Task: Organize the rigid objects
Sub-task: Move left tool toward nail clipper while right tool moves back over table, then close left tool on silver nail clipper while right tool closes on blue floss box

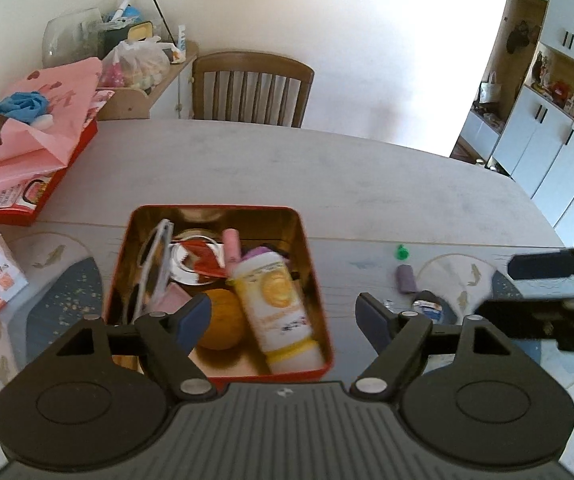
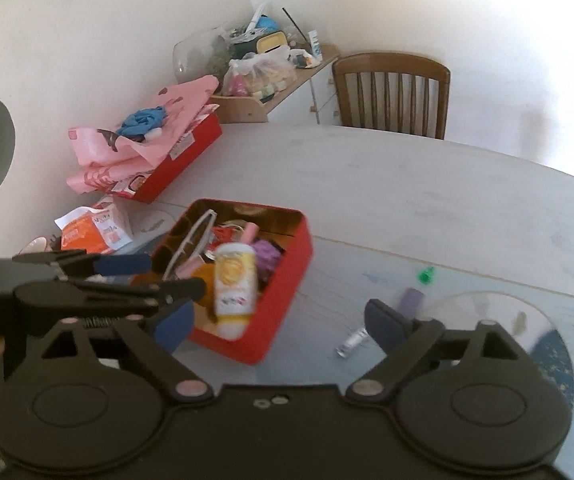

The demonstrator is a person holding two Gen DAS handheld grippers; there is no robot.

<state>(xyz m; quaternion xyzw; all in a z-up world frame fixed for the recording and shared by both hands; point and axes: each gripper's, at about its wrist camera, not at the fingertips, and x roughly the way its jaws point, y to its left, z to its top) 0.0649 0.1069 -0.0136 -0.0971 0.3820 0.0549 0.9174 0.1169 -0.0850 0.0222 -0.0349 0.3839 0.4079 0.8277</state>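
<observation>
blue-padded fingers of the right gripper (image 2: 279, 326) are spread wide and empty, like those of the left gripper (image 1: 283, 318) over the red tin (image 1: 315, 280). next pick, i judge: the small silver tube (image 2: 351, 342) on the worktop (image 2: 427, 184), near the purple stick (image 2: 410, 302). come down low, straddle it across its width, then close. farther off lies the green piece (image 2: 426, 275).
</observation>
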